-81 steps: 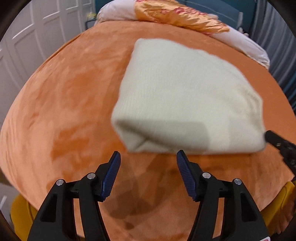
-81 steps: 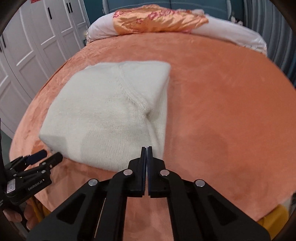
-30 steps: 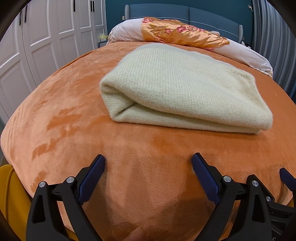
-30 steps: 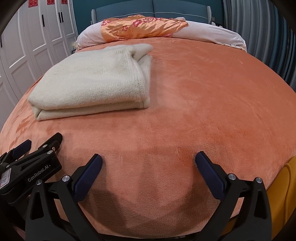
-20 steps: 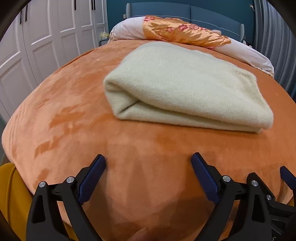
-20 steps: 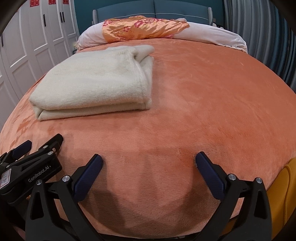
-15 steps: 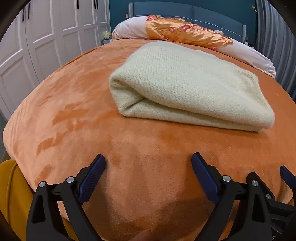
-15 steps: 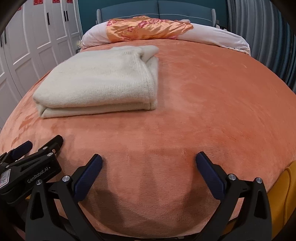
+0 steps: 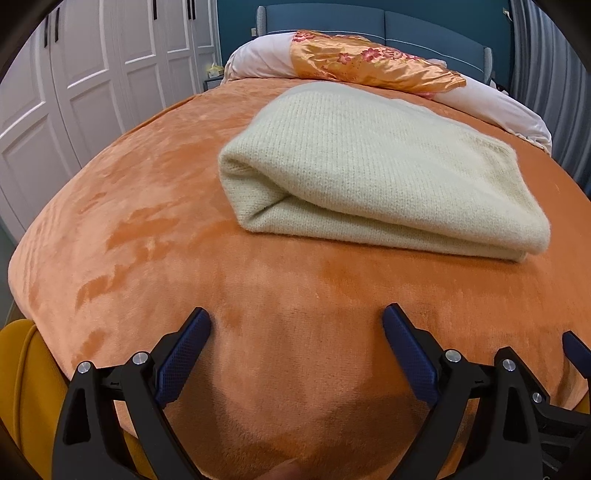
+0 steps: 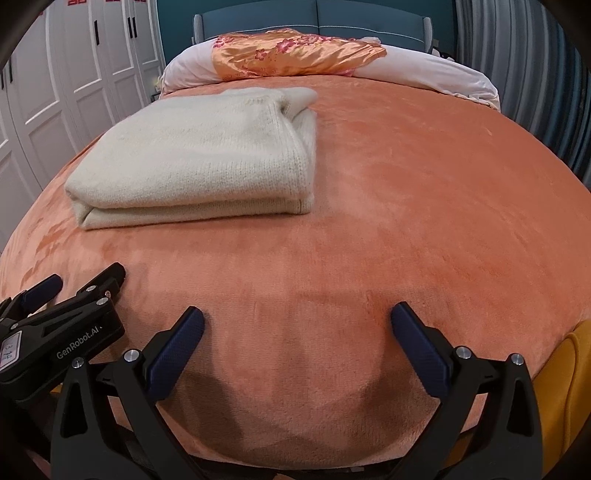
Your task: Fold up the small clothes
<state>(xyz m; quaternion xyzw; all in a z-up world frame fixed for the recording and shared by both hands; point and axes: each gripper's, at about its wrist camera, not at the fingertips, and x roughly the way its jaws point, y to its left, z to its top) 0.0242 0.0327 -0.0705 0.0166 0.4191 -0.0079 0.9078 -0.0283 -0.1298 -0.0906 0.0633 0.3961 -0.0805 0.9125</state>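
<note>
**Both grippers held wide over the blanket, sweater folded ahead**

The left gripper (image 9: 295,325) sits low near the front edge of the bed, pointing toward the headboard (image 9: 384,26), its two fingers spread wide with nothing between them but the orange blanket (image 9: 129,221). The right gripper (image 10: 295,323) is held the same way just beside it, level and forward, its fingers also spread wide and empty. Neither touches the sweater.

The cream knitted sweater (image 9: 369,166) lies folded into a thick rectangle on the blanket, well ahead of both grippers: straight ahead and a little right in the left view, up and to the left in the right view (image 10: 207,155).

In the right view the left gripper's black body shows at the lower left, with white lettering "GenRobot.AI" and a small tag (image 10: 9,356) whose digits look like "314", though they are partly cut off. Red marks at the top of the white wardrobe doors (image 10: 77,74) are cropped by the frame and cannot be read.

An orange flowered pillow (image 10: 295,51) lies across the head of the bed. A yellow object (image 9: 22,387) at the lower corners is mostly hidden. The person's hands are hidden.
</note>
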